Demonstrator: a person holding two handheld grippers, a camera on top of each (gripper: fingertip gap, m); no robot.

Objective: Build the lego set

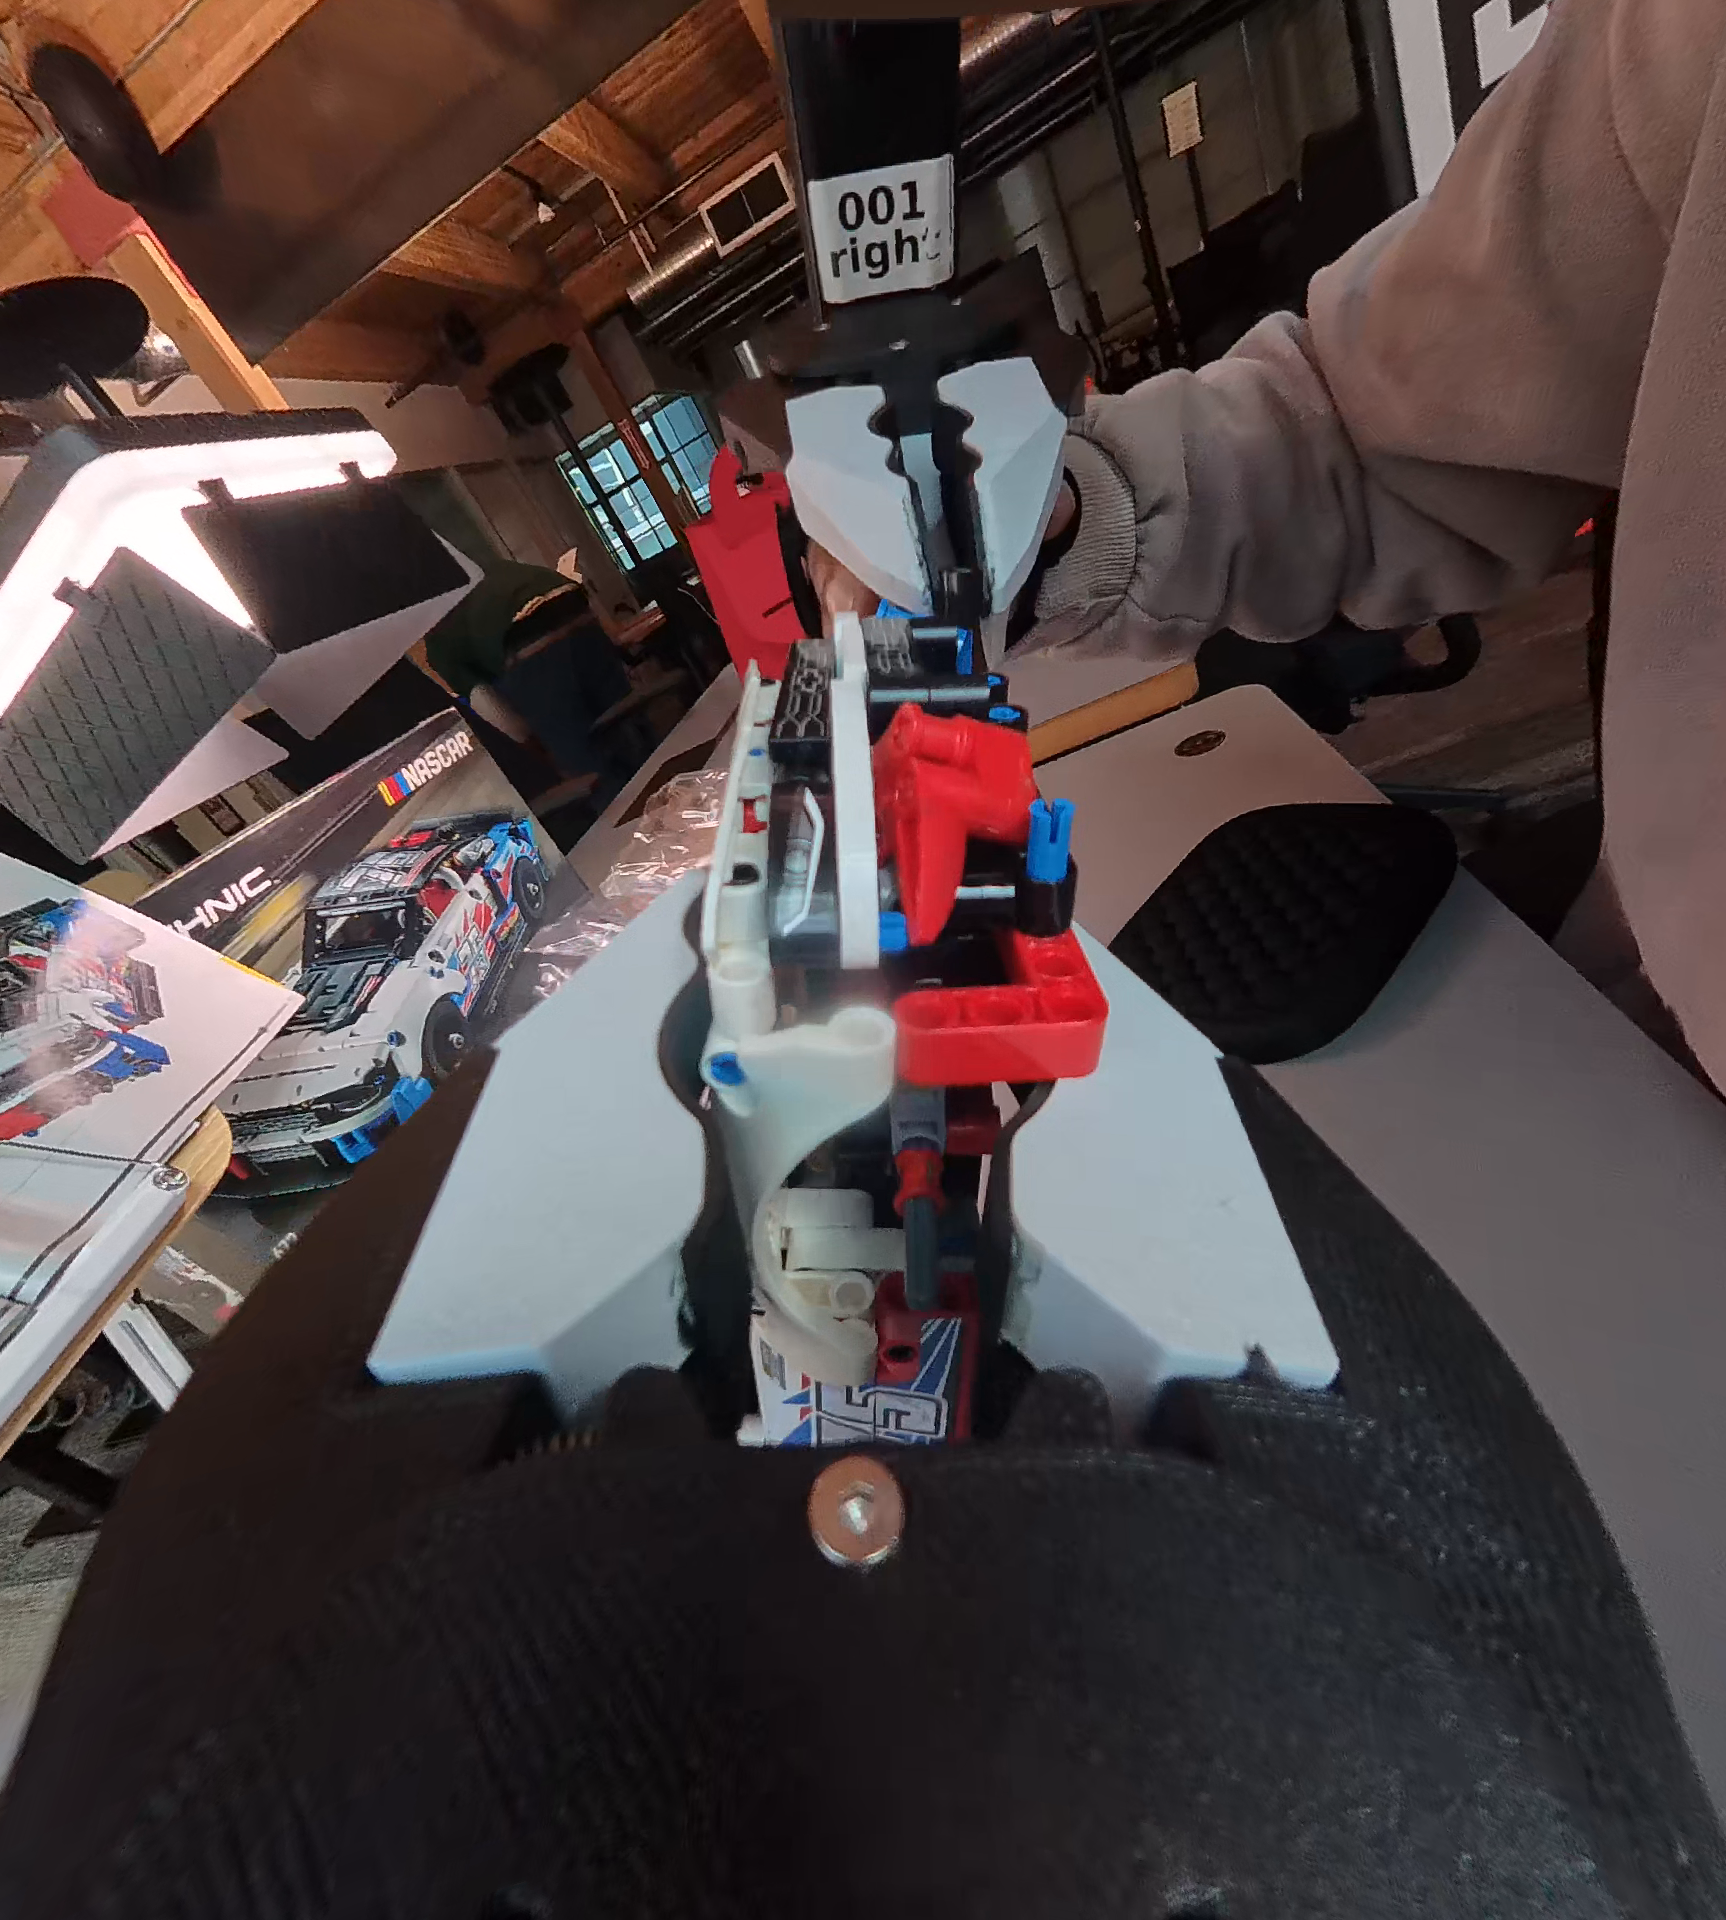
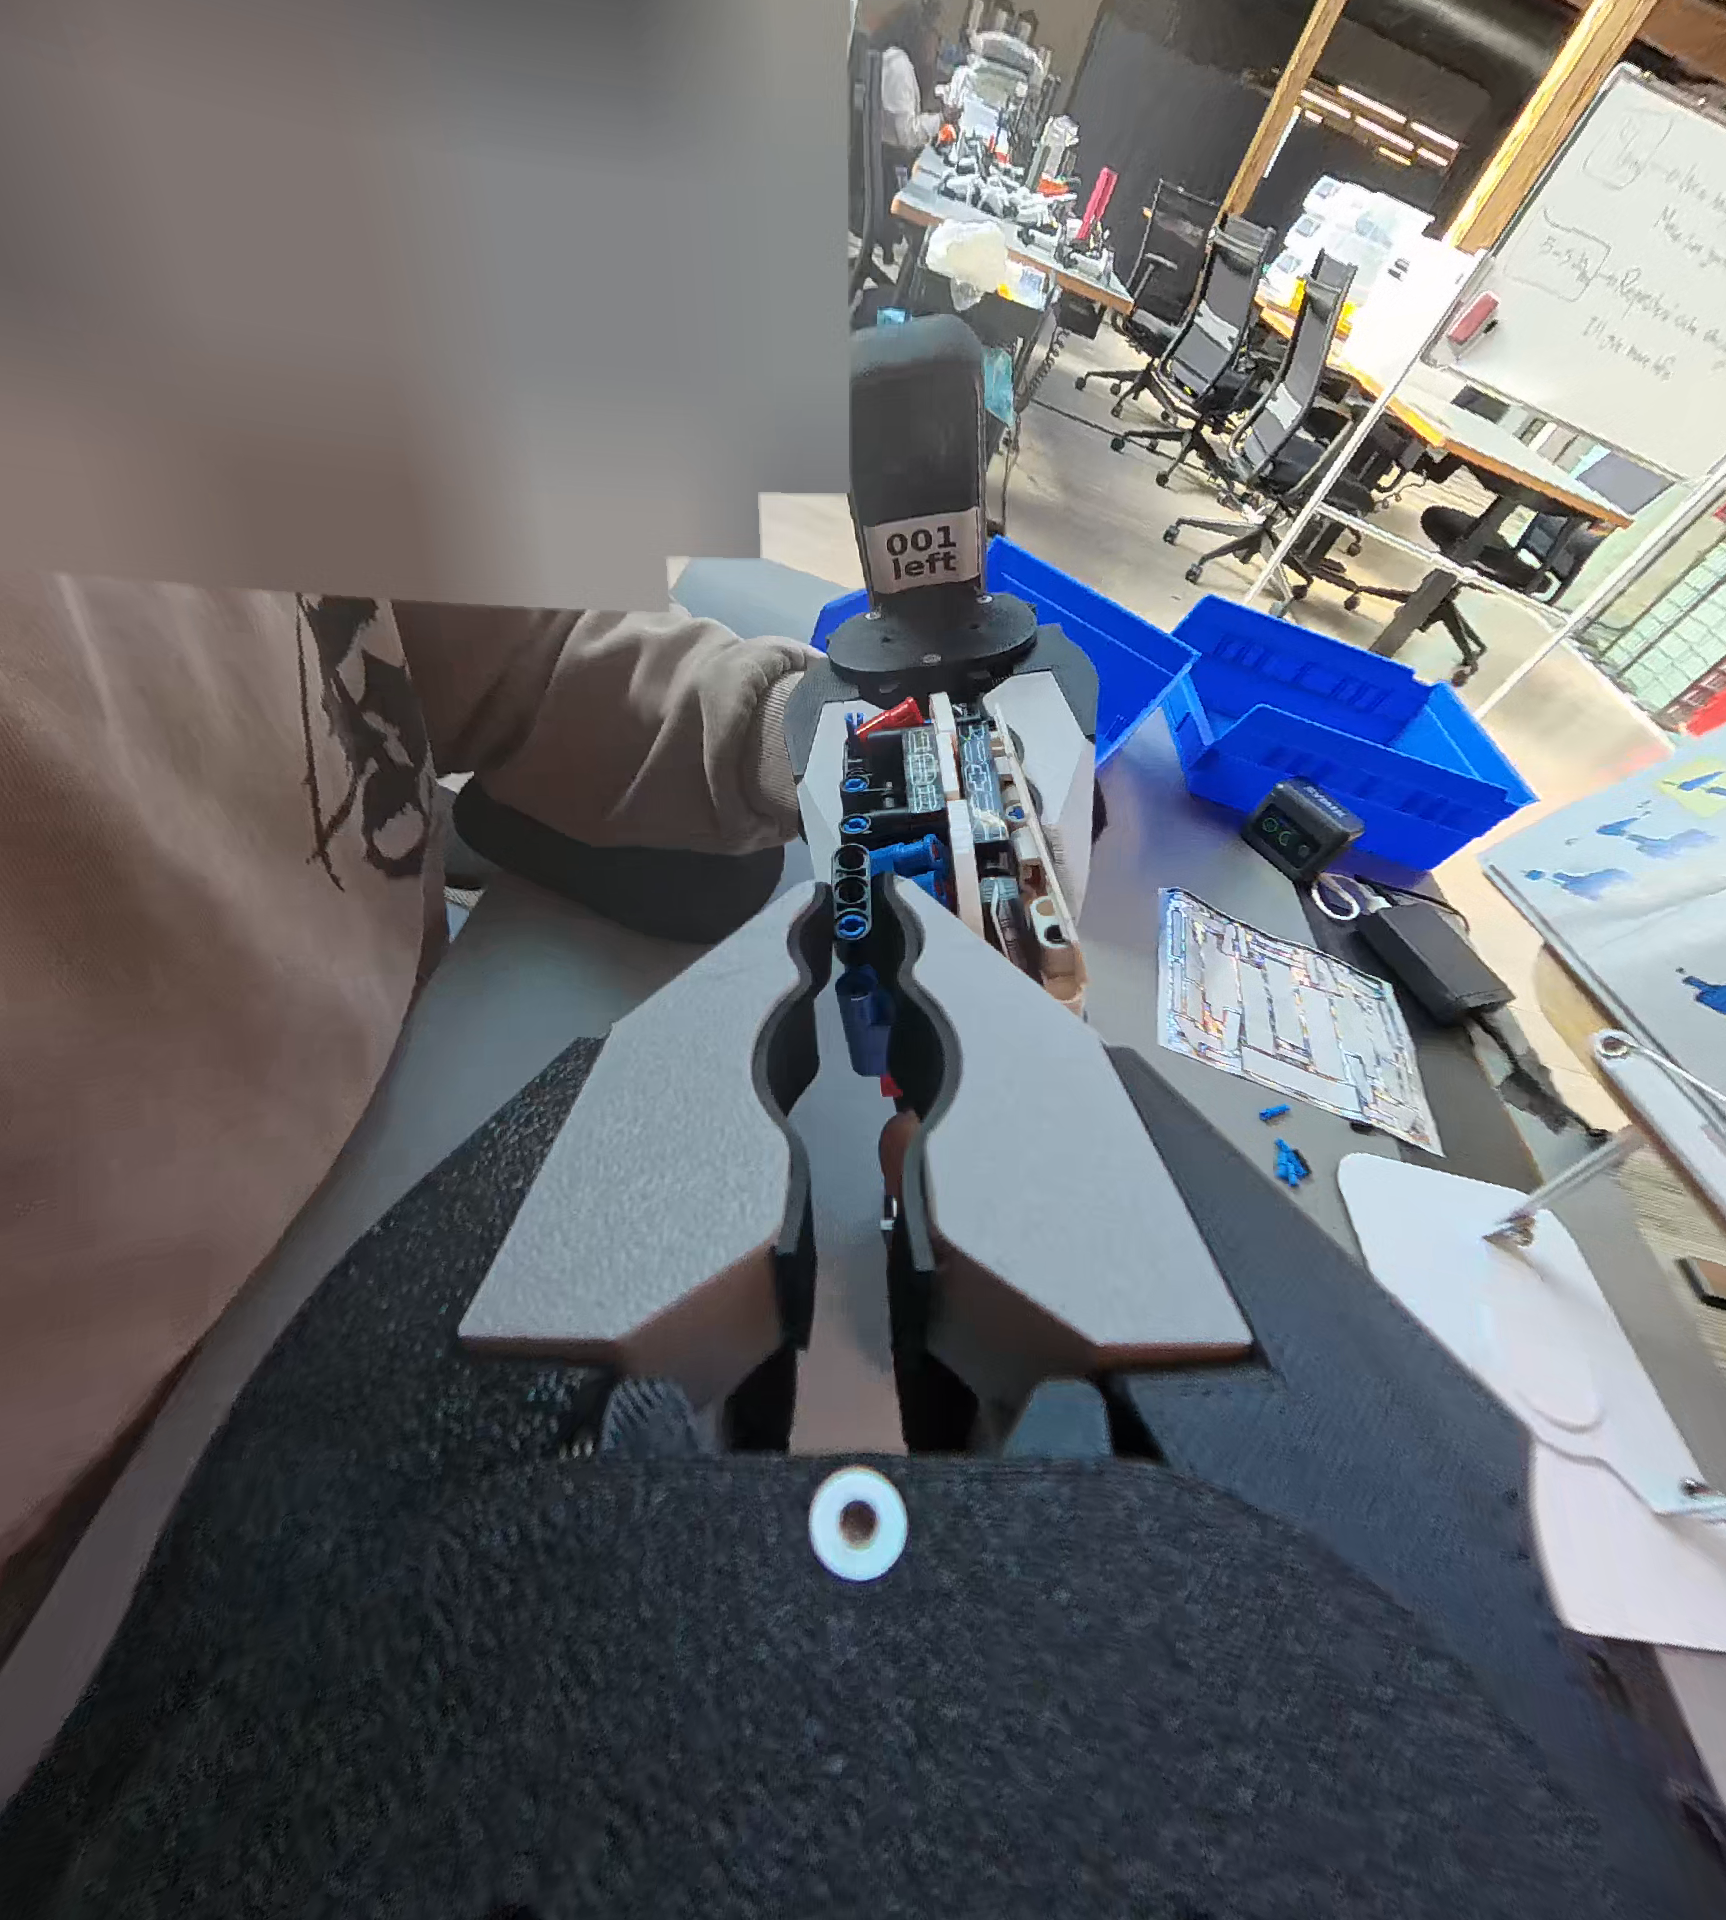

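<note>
While the model [image 1: 838, 935] is clamped aloft above the counter [image 2: 1129, 862] by the left hand-held gripper [image 1: 843, 1049], a black beam [image 2: 851, 891] on its far end is pinched by the nearly closed right hand-held gripper [image 2: 854, 914]. A seating step seems underway; firm, aligned pressure is called for next.

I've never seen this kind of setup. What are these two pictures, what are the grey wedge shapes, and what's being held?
Each picture comes from a camera on a hand-held gripper, looking along its two grey wedge fingers; a person holds one in each hand. The left gripper is clamped on a partly built red, white and black brick car section. The right gripper, facing it, grips a black holed beam with blue pins at the section's far end. On the grey table lie a sticker sheet, loose blue pins, blue plastic bins and the set's printed box.
</note>
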